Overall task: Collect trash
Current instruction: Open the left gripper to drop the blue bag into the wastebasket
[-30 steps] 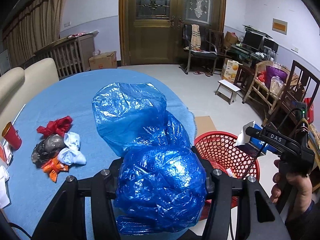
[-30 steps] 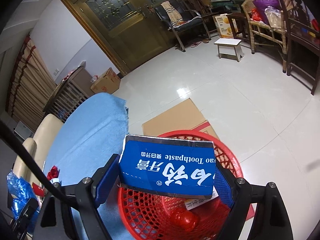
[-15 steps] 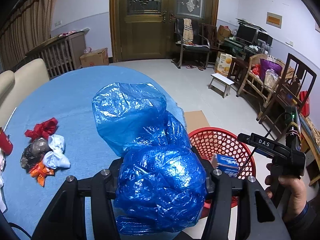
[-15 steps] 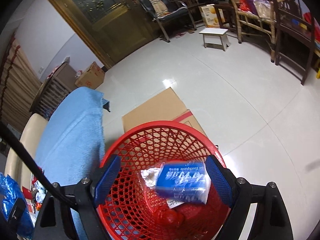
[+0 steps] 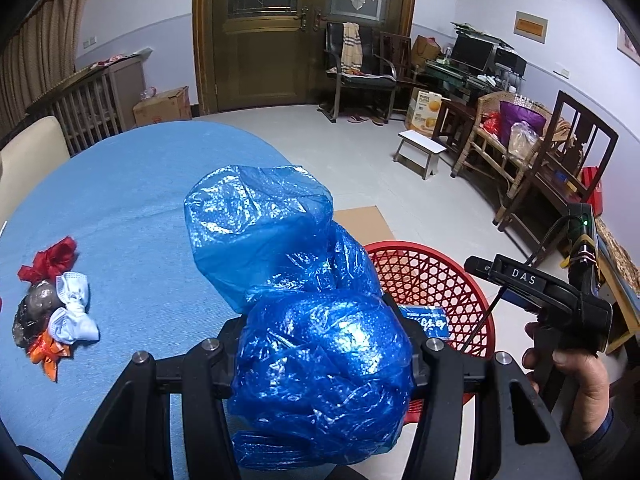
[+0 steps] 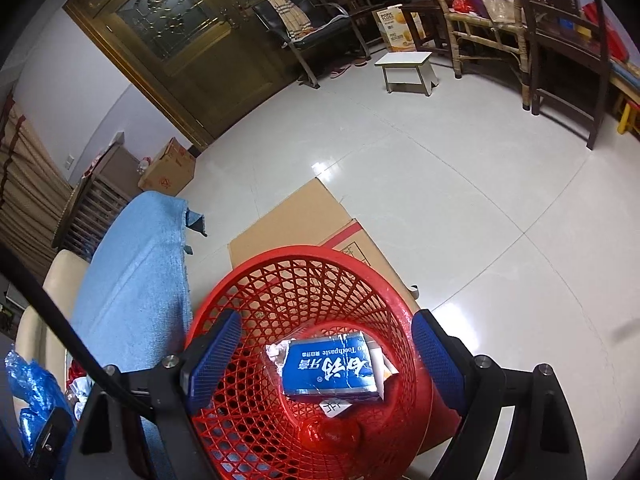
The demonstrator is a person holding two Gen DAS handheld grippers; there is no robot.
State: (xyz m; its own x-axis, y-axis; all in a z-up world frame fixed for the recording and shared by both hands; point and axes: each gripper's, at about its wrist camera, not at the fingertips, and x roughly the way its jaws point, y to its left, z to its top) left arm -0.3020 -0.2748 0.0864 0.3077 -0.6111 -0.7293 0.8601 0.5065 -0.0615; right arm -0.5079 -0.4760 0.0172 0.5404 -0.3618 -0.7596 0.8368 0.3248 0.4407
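wide round surface (image 5: 132,184) under a blue cloth, filling the left side of the left wrist view. beside its edge on the floor, a red mesh basket (image 6: 280,280) standing on flattened cardboard (image 6: 288,216). above the surface's near edge, a crumpled blue plastic bag (image 5: 304,320), bulging up and forward out of the left gripper (image 5: 320,350); jaws clamped on the bag's lower bunch, one pad on each side. over the basket's mouth, the right gripper (image 6: 320,356), held by a hand (image 5: 572,364) seen at the right of the left wrist view; jaws spread wide with nothing between them, blue pads on either side of the basket's opening. down inside the basket, a blue toothpaste box (image 6: 330,368) lying flat on some white paper scraps, with a red crumpled wrapper (image 6: 328,432) just below it in the picture. still on the surface, well apart from the bag at the far left, a small heap of trash (image 5: 52,304): red cloth scrap, grey lump, white face mask and an orange wrapper, all touching.
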